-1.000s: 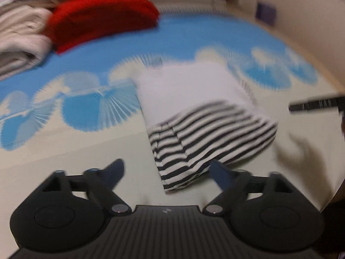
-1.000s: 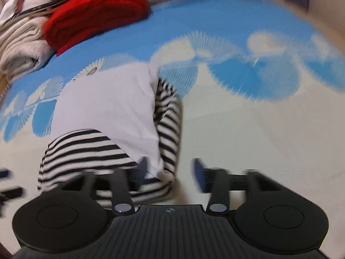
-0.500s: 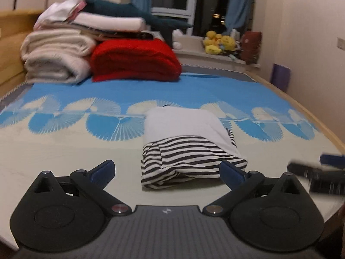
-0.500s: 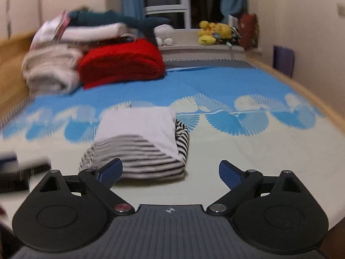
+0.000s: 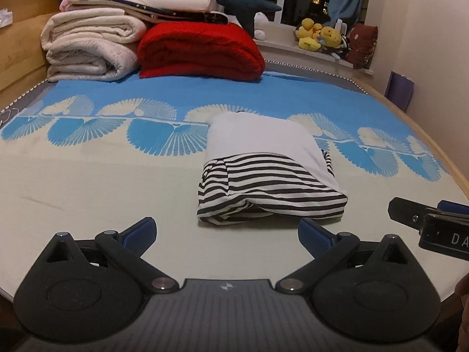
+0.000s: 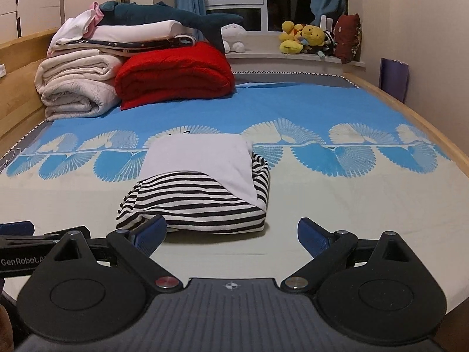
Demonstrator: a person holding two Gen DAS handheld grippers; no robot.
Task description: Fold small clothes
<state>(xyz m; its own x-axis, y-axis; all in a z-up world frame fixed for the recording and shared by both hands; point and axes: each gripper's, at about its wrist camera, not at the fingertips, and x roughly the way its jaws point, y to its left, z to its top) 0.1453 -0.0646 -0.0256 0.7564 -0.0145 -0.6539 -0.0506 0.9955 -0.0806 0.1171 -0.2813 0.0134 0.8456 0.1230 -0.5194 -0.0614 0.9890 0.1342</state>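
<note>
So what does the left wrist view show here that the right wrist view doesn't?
Only the left wrist view: the right gripper's fingers poking in at its right edge.

Only the right wrist view: the left gripper's body, lettered GenRobot, at its left edge, and the white plush toy in full.

Both: the folded striped garment lying free on the bedsheet, the red blanket, the yellow plush toys, and each camera's own gripper open and empty.
</note>
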